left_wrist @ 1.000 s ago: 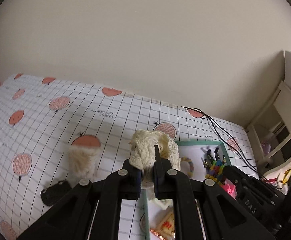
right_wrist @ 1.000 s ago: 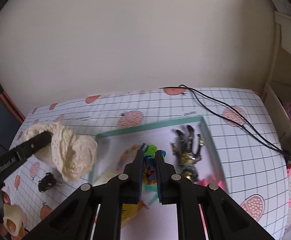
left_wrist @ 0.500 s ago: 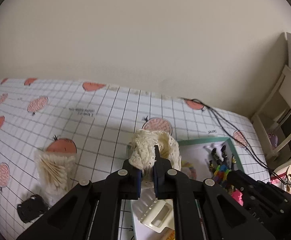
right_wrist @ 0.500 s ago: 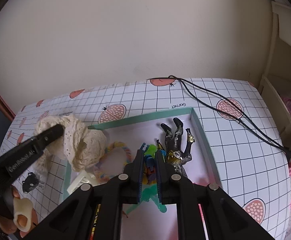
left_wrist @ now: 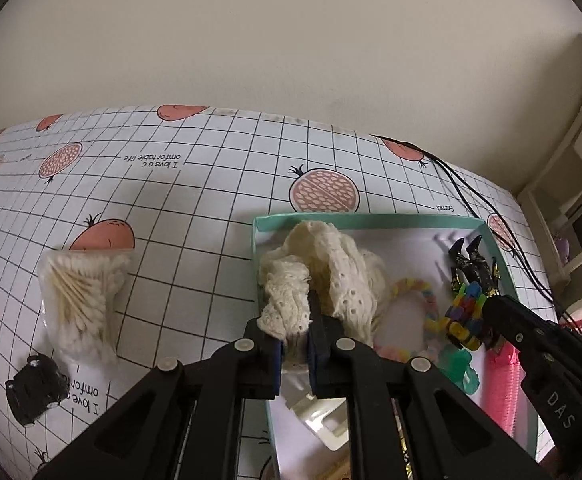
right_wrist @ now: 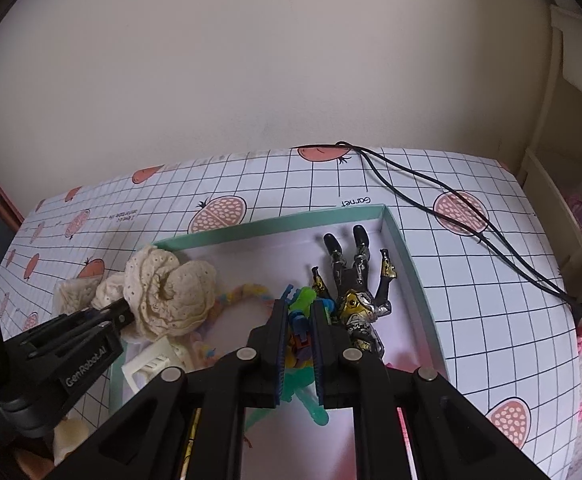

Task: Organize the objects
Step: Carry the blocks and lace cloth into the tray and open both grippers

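Observation:
A teal-rimmed box (left_wrist: 367, 219) (right_wrist: 271, 226) lies on the checked tablecloth. My left gripper (left_wrist: 294, 332) (right_wrist: 125, 314) is shut on a cream lace cloth (left_wrist: 331, 276) (right_wrist: 167, 300), which hangs into the box's left end. My right gripper (right_wrist: 299, 320) (left_wrist: 487, 316) is shut on a colourful block toy (right_wrist: 301, 308) (left_wrist: 465, 316) low over the box's middle. Just right of the toy, a black and gold action figure (right_wrist: 355, 280) (left_wrist: 473, 264) lies in the box. A pastel bracelet (left_wrist: 419, 292) (right_wrist: 247, 294) lies between cloth and toy.
Left of the box lie a bag of cotton swabs (left_wrist: 83, 296) and a small black toy car (left_wrist: 35, 388). The box also holds a white plastic piece (right_wrist: 151, 364), a green item (left_wrist: 459, 368) and a pink one (left_wrist: 503, 384). A black cable (right_wrist: 451, 196) crosses the table's right side, near a shelf.
My left gripper has carried the lace cloth rightward from outside the box to over its left end. My right gripper has sunk lower with the block toy, closer to the action figure.

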`<state>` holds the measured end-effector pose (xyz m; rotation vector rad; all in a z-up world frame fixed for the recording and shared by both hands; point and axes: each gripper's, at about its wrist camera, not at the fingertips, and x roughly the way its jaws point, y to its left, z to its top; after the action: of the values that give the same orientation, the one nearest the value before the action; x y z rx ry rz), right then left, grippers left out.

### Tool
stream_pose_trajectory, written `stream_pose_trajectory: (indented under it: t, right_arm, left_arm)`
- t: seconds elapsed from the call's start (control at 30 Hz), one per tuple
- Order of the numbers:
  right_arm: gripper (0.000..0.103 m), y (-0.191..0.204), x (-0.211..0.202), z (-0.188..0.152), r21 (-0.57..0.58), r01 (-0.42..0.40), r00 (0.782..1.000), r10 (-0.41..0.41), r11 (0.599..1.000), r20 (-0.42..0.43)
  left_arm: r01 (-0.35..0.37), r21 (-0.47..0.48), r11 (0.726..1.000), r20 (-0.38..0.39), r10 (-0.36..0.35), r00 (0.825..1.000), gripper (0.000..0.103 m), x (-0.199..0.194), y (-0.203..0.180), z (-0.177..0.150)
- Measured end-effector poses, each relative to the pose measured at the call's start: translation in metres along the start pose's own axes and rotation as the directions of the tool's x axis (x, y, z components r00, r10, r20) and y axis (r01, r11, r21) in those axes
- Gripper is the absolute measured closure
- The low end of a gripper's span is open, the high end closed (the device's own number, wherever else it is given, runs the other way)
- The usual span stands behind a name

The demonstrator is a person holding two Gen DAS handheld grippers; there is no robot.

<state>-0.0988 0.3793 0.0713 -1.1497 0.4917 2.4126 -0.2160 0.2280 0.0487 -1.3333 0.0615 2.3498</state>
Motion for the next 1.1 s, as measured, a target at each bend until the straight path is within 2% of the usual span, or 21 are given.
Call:
stream_pose_trajectory:
  t: [0.07, 0.17, 0.23, 0.27, 0.43, 0.63, 0.73, 0.77, 0.8, 0.83, 0.9, 0.97, 1.03, 1.1]
  right_arm:
    - [0.091, 0.0, -0.003, 0.0, 0.002, -0.009, 1.0, 0.009, 1.0, 0.009]
    - [0.088, 0.004, -0.008, 0.002, -0.01, -0.013, 1.0, 0.013, 1.0, 0.013]
    - [0.077, 0.006, -0.011, 0.002, -0.02, -0.009, 1.0, 0.009, 1.0, 0.013]
    - [0.076, 0.007, -0.013, 0.002, -0.025, -0.006, 1.0, 0.007, 1.0, 0.016]
    - [0.076, 0.009, -0.027, 0.002, -0.028, -0.009, 1.0, 0.01, 1.0, 0.02]
    - [0.076, 0.009, -0.036, -0.004, -0.033, 0.001, 1.0, -0.001, 0.999, 0.008]
    - [0.076, 0.007, -0.038, -0.007, -0.032, 0.003, 1.0, -0.003, 0.999, -0.003]
    - [0.075, 0.007, -0.038, -0.008, -0.035, 0.007, 1.0, -0.007, 0.999, -0.007]
    - [0.071, 0.007, -0.039, -0.009, -0.037, 0.011, 1.0, -0.012, 0.999, -0.01]
    - [0.061, 0.006, -0.039, -0.01, -0.039, 0.013, 1.0, -0.014, 0.999, -0.012]
    - [0.051, 0.006, -0.041, -0.011, -0.044, 0.012, 1.0, -0.012, 0.999, -0.012]
    - [0.042, 0.008, -0.042, -0.012, -0.055, 0.018, 1.0, -0.019, 0.998, -0.011]
    - [0.034, 0.009, -0.043, -0.013, -0.059, 0.018, 1.0, -0.019, 0.998, -0.013]
    - [0.028, 0.011, -0.045, -0.014, -0.065, 0.019, 1.0, -0.02, 0.998, -0.011]
  left_arm:
    - [0.019, -0.019, 1.0, -0.002, -0.019, 1.0, 0.092, -0.004, 0.003, 0.0]
    - [0.036, -0.039, 0.999, -0.001, -0.036, 0.999, 0.085, -0.012, 0.006, -0.002]
    - [0.046, -0.046, 0.998, -0.001, -0.046, 0.999, 0.073, -0.017, 0.007, -0.004]
    - [0.05, -0.05, 0.998, 0.006, -0.05, 0.999, 0.07, -0.021, 0.007, -0.005]
    - [0.081, -0.074, 0.994, 0.033, -0.078, 0.996, 0.067, -0.036, 0.01, -0.008]
    - [0.043, -0.107, 0.993, 0.015, -0.042, 0.999, 0.06, -0.046, 0.017, -0.016]
    - [0.025, -0.115, 0.993, 0.011, -0.023, 1.0, 0.048, -0.052, 0.021, -0.02]
    - [0.026, -0.121, 0.992, 0.012, -0.024, 1.0, 0.041, -0.055, 0.023, -0.02]
    - [0.025, -0.123, 0.992, 0.017, -0.023, 1.0, 0.036, -0.058, 0.025, -0.021]
    - [0.018, -0.124, 0.992, 0.024, -0.016, 1.0, 0.028, -0.062, 0.027, -0.021]
    - [0.009, -0.122, 0.993, 0.038, -0.004, 0.999, 0.023, -0.069, 0.031, -0.022]
    - [-0.001, -0.124, 0.992, 0.046, 0.006, 0.999, 0.012, -0.075, 0.036, -0.023]
    - [-0.005, -0.139, 0.99, 0.059, 0.014, 0.998, 0.007, -0.083, 0.043, -0.024]
    - [-0.015, -0.15, 0.989, 0.064, 0.025, 0.998, 0.006, -0.088, 0.049, -0.025]
